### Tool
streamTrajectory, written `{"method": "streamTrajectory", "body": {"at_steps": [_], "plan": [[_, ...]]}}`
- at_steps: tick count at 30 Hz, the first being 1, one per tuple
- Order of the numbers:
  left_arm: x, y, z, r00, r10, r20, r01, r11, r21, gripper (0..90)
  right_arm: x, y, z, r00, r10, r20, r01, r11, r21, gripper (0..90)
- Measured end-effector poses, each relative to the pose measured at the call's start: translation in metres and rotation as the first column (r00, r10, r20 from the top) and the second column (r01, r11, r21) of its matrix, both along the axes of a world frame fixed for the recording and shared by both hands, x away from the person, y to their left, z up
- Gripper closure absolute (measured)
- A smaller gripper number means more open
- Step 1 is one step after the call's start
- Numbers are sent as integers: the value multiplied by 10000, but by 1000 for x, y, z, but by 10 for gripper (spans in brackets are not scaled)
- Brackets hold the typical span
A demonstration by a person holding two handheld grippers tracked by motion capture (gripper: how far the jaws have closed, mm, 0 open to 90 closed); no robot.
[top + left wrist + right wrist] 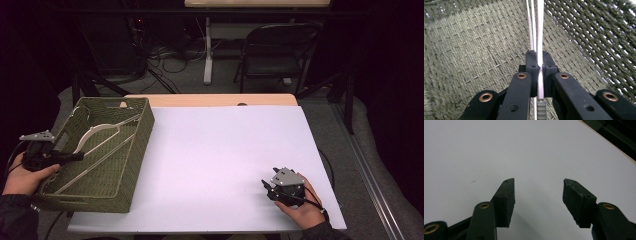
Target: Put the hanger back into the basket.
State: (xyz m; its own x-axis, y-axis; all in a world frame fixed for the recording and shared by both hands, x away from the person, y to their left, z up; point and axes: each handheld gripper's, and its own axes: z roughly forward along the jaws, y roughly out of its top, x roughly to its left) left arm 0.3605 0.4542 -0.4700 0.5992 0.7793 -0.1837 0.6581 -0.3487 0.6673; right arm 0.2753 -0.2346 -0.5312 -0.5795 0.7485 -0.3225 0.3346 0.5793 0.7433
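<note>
A green woven basket (136, 145) stands on the table's left side, with white clothes hangers (100, 131) lying in it. My left gripper (75, 157) reaches over the basket's left rim and is shut on a white hanger (540, 50), whose thin bar runs straight up between the jaws in the left gripper view; a second ribbed bar (531, 37) lies beside it. My right gripper (266, 187) rests low on the white table surface at the front right, held by a hand. In the right gripper view it (538, 186) is open with nothing between its jaws.
The white table top (225, 150) spreads from the basket to the right edge. A wooden strip (210, 100) borders its far side. Beyond the table stand a dark folding chair (277, 55), a white desk leg and floor cables.
</note>
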Motion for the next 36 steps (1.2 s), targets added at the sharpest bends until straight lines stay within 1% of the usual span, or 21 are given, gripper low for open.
{"method": "streamTrajectory", "body": {"at_steps": [4,6,7,9,10,11,12,14,15,16,17,18,19,20,21,23,28,30,34,35,36], "plan": [[0,3,0,9995,300,-85,-301,9995,-104,867,0,0,0,10000,43,36,-43,10000,36,432],[-1,5,-3,9985,541,-86,-541,9985,39,856,0,0,0,10000,37,34,-37,10000,36,431],[0,6,-4,9979,631,-172,-629,9980,120,845,0,0,0,10000,42,35,-42,10000,49,431],[0,8,-5,9958,883,-248,-882,9961,57,821,0,0,0,10000,47,36,-47,10000,56,432],[0,9,-5,9942,1055,-227,-1055,9944,7,793,0,0,0,10000,43,31,-43,10000,57,431],[0,10,-4,9918,1279,-69,-1279,9918,12,749,0,0,0,10000,45,23,-45,10000,51,431],[0,11,-3,9905,1375,-69,-1374,9904,174,728,0,0,-1,10000,36,27,-36,10000,44,432],[-1,12,-2,9869,1613,-3,-1612,9866,230,681,0,0,0,10000,2,39,-2,10000,24,432],[-1,13,-2,9855,1696,48,-1697,9853,204,636,0,0,0,10000,15,-77,-15,10000,-34,431],[-2,14,-1,9837,1791,150,-1794,9835,226,558,0,0,0,10000,55,41,-55,9999,90,429],[-2,15,-1,9816,1894,248,-1900,9815,249,558,0,0,0,10000,55,41,-55,9999,90,429],[-2,16,-1,9792,2012,280,-2017,9793,154,528,0,0,0,10000,53,28,-54,10000,80,429],[-2,16,-1,9783,2040,354,-2046,9787,162,519,0,0,-1,10000,50,33,-50,10000,82,428],[-2,16,0,9761,2121,479,-2133,9768,201,472,0,1,0,10000,57,-4,-57,10000,52,425],[-2,16,0,9761,2121,479,-2133,9768,201,471,0,1,0,10000,57,-4,-57,10000,52,425],[-3,14,2,9746,2137,667,-2167,9754,404,459,0,1,0,10000,91,14,-91,9999,82,419],[-5,14,6,9691,2271,959,-2316,9720,391,409,0,1,0,9999,116,-45,-116,9999,107,397],[-7,13,9,9667,2306,1113,-2357,9712,350,408,0,1,1,9999,69,-133,-69,10000,2,392],[-12,12,14,9626,2352,1343,-2439,9684,523,403,0,1,1,9999,154,-18,-153,9998,139,387],[-14,11,16,9619,2377,1353,-2461,9680,486,423,0,1,1,9999,165,-10,-164,9998,135,385],[-16,10,19,9645,2308,1283,-2379,9703,429,423,0,1,1,9999,165,-10,-164,9998,135,385]]}}
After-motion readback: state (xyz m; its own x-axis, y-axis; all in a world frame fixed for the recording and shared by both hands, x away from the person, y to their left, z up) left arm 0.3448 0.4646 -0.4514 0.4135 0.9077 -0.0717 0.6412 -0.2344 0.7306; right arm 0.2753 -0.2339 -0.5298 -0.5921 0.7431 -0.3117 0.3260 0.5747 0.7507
